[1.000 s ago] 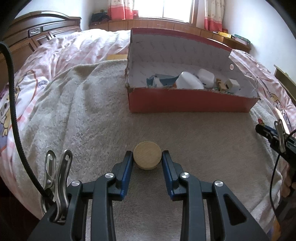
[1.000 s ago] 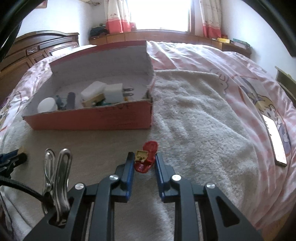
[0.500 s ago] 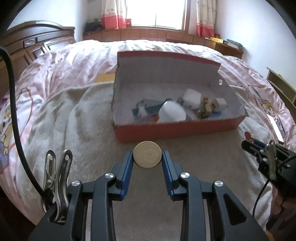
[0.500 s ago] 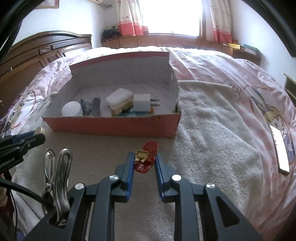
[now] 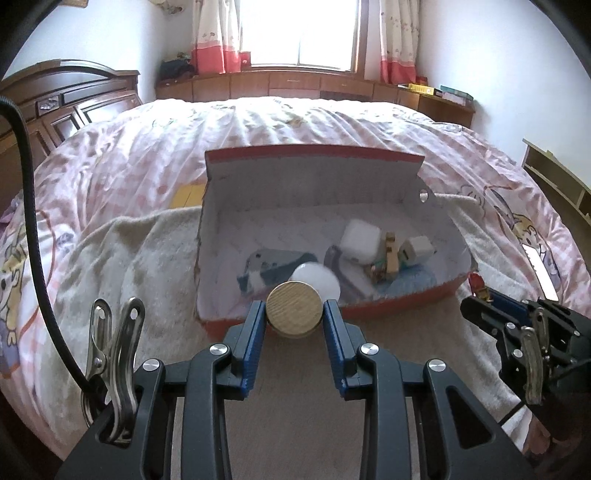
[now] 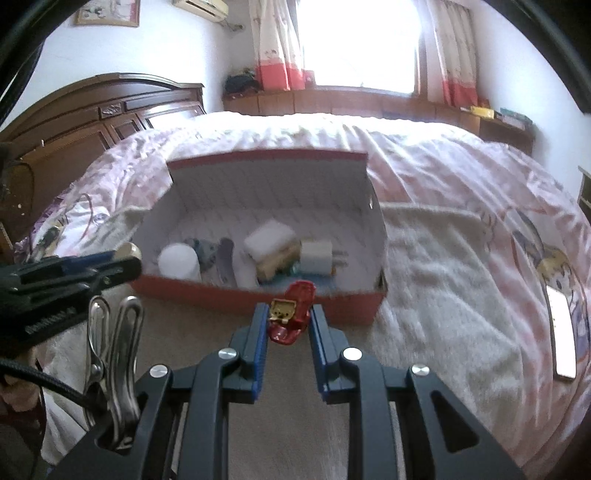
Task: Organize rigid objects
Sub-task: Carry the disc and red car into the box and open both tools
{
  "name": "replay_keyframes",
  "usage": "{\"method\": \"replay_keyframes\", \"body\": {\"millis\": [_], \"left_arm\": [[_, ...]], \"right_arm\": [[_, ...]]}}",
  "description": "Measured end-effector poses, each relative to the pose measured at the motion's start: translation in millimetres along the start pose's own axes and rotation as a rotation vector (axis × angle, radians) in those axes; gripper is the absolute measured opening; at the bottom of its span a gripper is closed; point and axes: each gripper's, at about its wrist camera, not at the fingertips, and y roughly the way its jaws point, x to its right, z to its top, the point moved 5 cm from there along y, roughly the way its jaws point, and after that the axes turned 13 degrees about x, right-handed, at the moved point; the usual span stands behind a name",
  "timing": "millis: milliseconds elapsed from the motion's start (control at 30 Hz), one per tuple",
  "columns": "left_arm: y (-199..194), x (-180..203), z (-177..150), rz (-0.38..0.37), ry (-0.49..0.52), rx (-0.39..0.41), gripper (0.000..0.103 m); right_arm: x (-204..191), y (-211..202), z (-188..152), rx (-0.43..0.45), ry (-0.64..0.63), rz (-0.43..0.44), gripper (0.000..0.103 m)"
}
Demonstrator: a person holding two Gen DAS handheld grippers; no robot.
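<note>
Both grippers are coming up off the bed now. Left gripper is clamping the round pale wooden disc at frame center; right gripper is pinching the small red toy car with a yellow figure. The open red cardboard box is sitting closer ahead, so drop-off looks next. Beige fuzzy blanket underneath, pink quilt beyond, curtained window up top.

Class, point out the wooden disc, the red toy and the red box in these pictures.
wooden disc (image 5: 294,309), left wrist view, centre of its round face.
red toy (image 6: 295,314), right wrist view, its body.
red box (image 5: 402,299), left wrist view, front wall.
</note>
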Motion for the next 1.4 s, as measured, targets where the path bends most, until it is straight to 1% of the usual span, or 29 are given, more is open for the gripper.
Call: {"method": "replay_keyframes", "body": {"millis": [333,633,1067,1233,1400], "left_arm": [[18,3,19,0.012,-0.003,0.007,0.033],[43,3,30,0.024,-0.015,-0.005,0.033],[76,0,27,0.034,-0.033,-0.04,0.033],[82,2,24,0.031,-0.019,-0.041,0.033],[87,1,21,0.032,-0.026,-0.051,0.033]], "right_arm": [[-8,15,32,0.056,-0.007,0.035,0.022],[-5,38,45,0.068,0.002,0.044,0.022],[5,74,43,0.045,0.014,0.02,0.022],[9,82,38,0.041,0.014,0.007,0.022],[9,87,35,0.04,0.005,0.0,0.022]]}}
